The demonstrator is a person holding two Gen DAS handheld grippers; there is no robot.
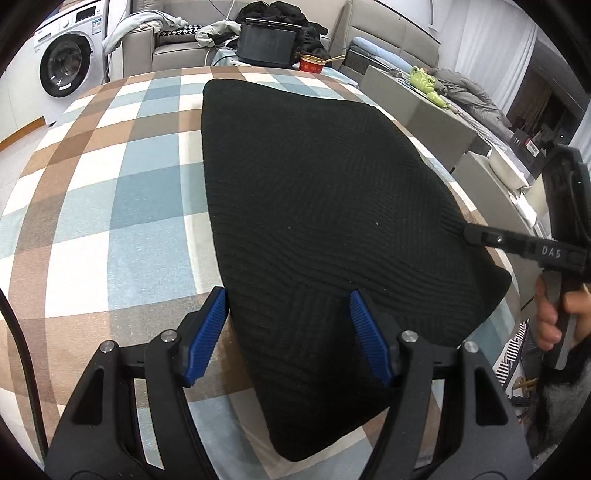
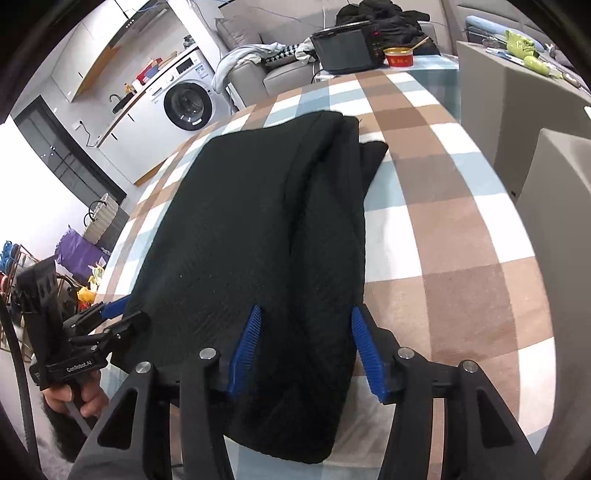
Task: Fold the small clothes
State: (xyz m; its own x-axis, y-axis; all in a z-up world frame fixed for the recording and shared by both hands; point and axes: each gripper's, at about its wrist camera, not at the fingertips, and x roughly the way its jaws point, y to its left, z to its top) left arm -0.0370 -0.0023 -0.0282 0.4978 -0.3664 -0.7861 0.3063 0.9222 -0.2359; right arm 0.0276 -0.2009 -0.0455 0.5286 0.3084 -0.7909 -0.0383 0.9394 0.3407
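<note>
A black knit garment lies folded into a long strip on the checked tablecloth; it also shows in the right wrist view. My left gripper is open, its blue pads straddling the garment's near left edge. My right gripper is open, its pads over the garment's near right part, where stacked layers show. The right gripper shows at the garment's right edge in the left wrist view. The left gripper shows at its left edge in the right wrist view.
At the table's far end stand a black box and a red bowl. A grey sofa with clothes, a washing machine and grey boxes with a green toy surround the table.
</note>
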